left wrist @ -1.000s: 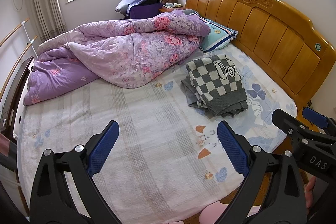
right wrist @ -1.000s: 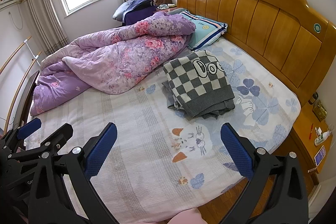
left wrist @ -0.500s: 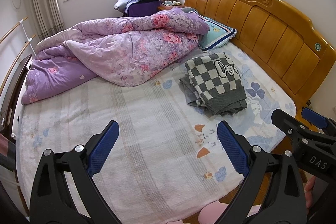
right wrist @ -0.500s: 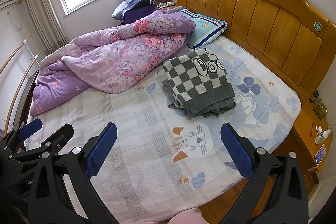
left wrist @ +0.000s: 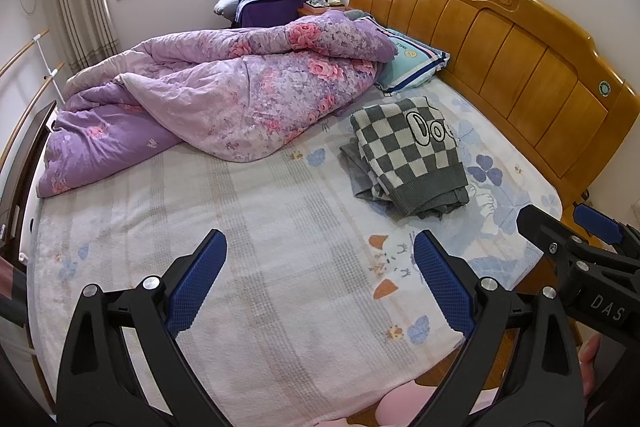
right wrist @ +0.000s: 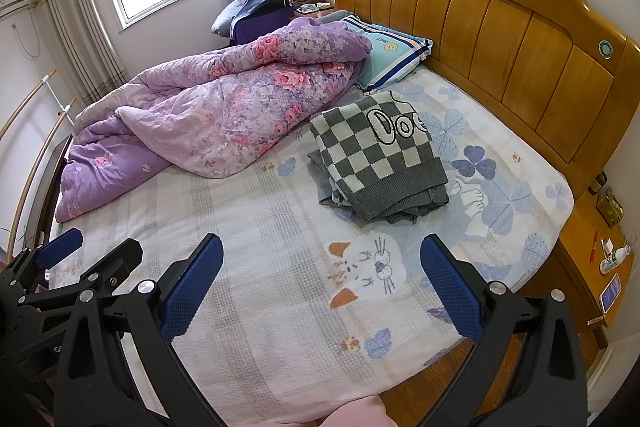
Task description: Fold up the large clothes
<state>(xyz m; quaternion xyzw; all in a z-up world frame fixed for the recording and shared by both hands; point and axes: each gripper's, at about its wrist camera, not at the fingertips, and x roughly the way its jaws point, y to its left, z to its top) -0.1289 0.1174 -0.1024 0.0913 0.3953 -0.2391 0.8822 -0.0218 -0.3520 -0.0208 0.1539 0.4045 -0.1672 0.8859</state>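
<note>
A grey and white checkered sweater (left wrist: pixel 412 155) (right wrist: pixel 380 157) lies folded in a stack on the bed, near the headboard side, on top of other grey clothing. My left gripper (left wrist: pixel 320 279) hangs open above the near part of the bed, well short of the sweater, with nothing between its blue pads. Held level with it, my right gripper (right wrist: pixel 322 281) is open too and empty. The other gripper shows at the edge of each view.
A crumpled purple floral quilt (left wrist: pixel 224 99) (right wrist: pixel 208 123) covers the far half of the bed. A striped pillow (left wrist: pixel 412 63) leans by the wooden headboard (right wrist: pixel 500 27). A nightstand (right wrist: pixel 596 259) with small items stands right of the bed. The patterned sheet (left wrist: pixel 280 227) lies flat in front.
Both views have shifted slightly, the bed sliding a little in frame. The sweater and both open grippers stay as they were.
</note>
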